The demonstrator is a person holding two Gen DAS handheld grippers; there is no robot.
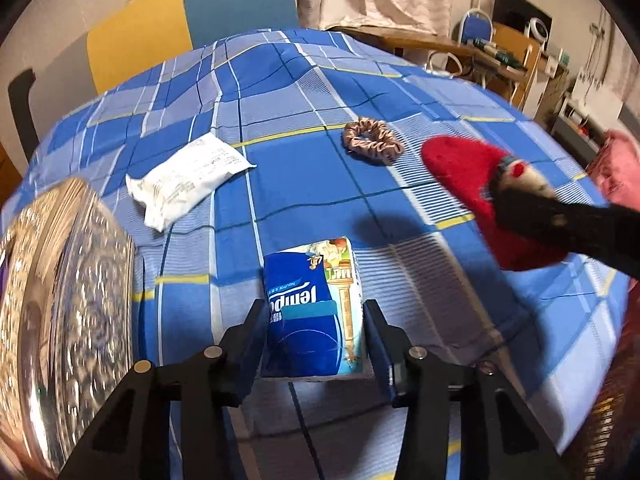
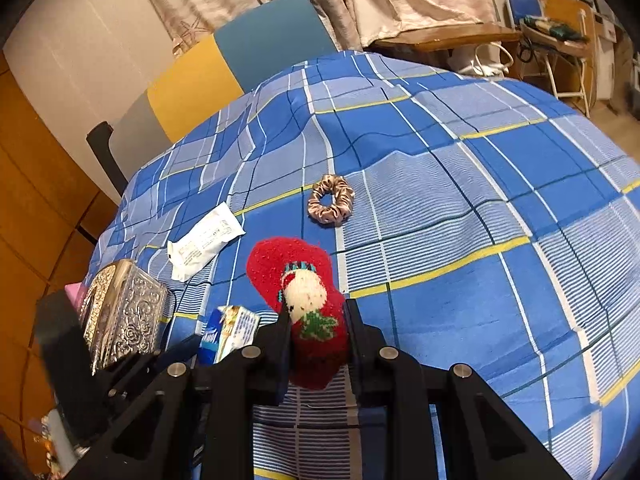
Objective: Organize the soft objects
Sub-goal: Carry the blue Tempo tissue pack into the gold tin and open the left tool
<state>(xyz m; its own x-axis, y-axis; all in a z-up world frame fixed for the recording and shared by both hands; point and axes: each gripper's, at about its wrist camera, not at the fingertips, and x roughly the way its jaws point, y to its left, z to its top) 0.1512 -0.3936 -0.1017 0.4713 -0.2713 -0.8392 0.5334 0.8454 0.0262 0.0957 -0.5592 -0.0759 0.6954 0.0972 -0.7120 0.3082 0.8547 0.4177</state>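
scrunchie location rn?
The scrunchie lies loose on the plaid cloth, upper centre in both wrist views, beyond the red sock and right of the white packet; neither tool touches it.

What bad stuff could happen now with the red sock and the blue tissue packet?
1. The left gripper has its fingers on either side of the Tempo tissue pack, and there looks to be a slight gap at one side; lifting now might let it slip.
2. The right gripper is pinching the red Christmas sock at one end, so the loose end could drag across the checked cloth.
3. The silver embossed box sits close by the left gripper and might get bumped.
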